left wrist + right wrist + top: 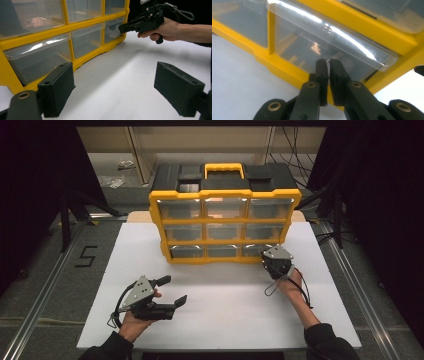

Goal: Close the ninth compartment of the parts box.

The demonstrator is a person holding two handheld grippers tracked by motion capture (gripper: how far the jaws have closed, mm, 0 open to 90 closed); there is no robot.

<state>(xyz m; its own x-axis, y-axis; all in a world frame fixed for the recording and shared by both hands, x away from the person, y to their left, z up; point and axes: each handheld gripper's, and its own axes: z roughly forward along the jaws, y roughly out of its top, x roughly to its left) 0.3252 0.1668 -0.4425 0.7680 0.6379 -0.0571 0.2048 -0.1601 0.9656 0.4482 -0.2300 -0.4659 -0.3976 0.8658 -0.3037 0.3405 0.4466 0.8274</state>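
A yellow and black organizer [225, 195] with nine clear drawers stands at the back of the white board [225, 315]. My right gripper [266, 256] is up against the bottom right drawer [254, 250]. In the right gripper view its jaws [328, 62] are pinched almost together on a thin clear tab at that drawer's front [297, 47]. The left gripper view shows the right gripper [123, 27] at the same drawer [112, 30]. My left gripper [173, 290] hovers over the board's front left, open and holding nothing [116, 75].
The organizer has a yellow carry handle [224, 169] on its black top. A strip of table edge shows behind the board. Metal rails [45, 285] run along both sides, and a "5" mark [86, 256] lies on the floor at left.
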